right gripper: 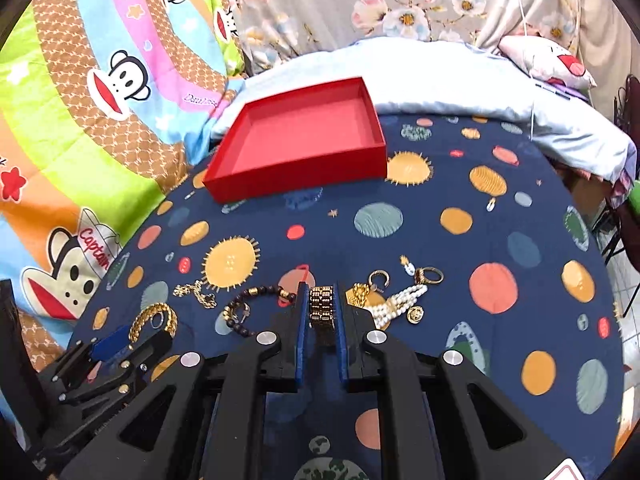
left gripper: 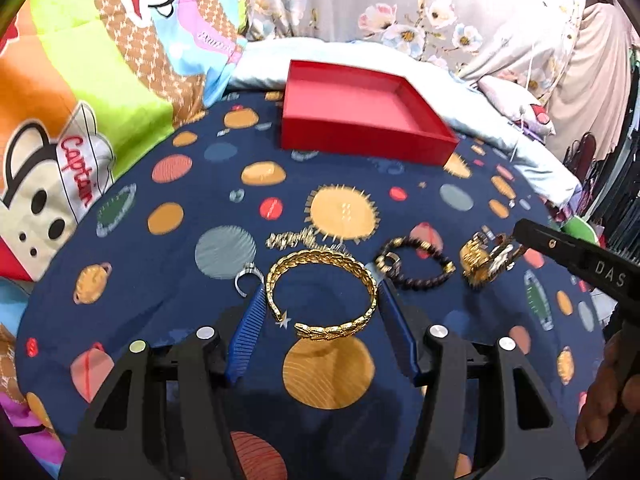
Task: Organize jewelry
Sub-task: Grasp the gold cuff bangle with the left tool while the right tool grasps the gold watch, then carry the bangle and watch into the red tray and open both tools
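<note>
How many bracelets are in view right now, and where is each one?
4: gold cuff bracelet between the left gripper fingers, dark beaded bracelet on the cloth, gold link bracelet clamped in the right gripper, pearl bracelet beside it. More may be hidden.

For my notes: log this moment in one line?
right gripper: shut on gold band | left gripper: around gold bangle | red tray: empty

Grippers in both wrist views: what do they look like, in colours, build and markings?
Both are matte black plastic with triangular cut-outs and round silver pivot pins. The left gripper and the right gripper carry blue ribbed finger pads. White letters "DAS" mark the right gripper's side in the left wrist view.
</note>
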`<state>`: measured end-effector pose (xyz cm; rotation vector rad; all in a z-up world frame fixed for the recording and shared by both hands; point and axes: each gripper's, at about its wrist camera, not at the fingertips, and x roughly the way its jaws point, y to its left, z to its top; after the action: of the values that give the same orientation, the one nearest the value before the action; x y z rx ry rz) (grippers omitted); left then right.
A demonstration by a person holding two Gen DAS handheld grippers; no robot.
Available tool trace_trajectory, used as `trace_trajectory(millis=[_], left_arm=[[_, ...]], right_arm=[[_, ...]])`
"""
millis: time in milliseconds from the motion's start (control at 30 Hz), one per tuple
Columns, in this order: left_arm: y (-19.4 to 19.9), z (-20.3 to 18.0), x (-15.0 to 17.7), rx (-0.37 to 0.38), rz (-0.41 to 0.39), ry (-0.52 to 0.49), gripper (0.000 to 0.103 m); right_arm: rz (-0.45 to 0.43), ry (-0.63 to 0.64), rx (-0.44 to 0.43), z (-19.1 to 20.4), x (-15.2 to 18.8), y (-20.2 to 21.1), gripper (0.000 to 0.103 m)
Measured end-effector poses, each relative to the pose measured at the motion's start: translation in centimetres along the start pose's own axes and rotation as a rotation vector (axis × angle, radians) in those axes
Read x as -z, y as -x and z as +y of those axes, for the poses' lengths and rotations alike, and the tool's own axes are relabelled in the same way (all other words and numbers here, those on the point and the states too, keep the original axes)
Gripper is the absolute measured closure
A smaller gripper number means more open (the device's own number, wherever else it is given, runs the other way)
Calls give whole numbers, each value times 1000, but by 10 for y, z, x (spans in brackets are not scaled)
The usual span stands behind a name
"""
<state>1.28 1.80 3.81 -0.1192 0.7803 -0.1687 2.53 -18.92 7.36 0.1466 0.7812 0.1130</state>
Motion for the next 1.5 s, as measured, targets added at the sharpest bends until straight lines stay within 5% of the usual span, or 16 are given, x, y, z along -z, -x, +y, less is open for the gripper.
trace_trajectory(millis=[267, 467, 767, 967, 1233, 1500], left_arm=[[9, -4, -39, 46, -10, -36, 47], [-5, -7, -95, 50, -42, -90, 47], [-82, -20, -207, 29, -61, -176, 47], [-141, -33, -259, 16, -74, -217, 49], [-215, -25, -291, -12, -23, -141, 49], [-224, -14, -263, -29, 45, -137, 45]], right_arm=[[-44, 48, -18, 2, -33, 17, 92], [-88, 92, -35, 4, -96, 1, 92], [-111, 123, -37, 11, -221, -86, 92], [-90, 151, -9, 16, -269, -157, 92], [-7, 144, 34, 3, -278, -233, 92], [100, 137, 13, -21, -232, -232, 88]])
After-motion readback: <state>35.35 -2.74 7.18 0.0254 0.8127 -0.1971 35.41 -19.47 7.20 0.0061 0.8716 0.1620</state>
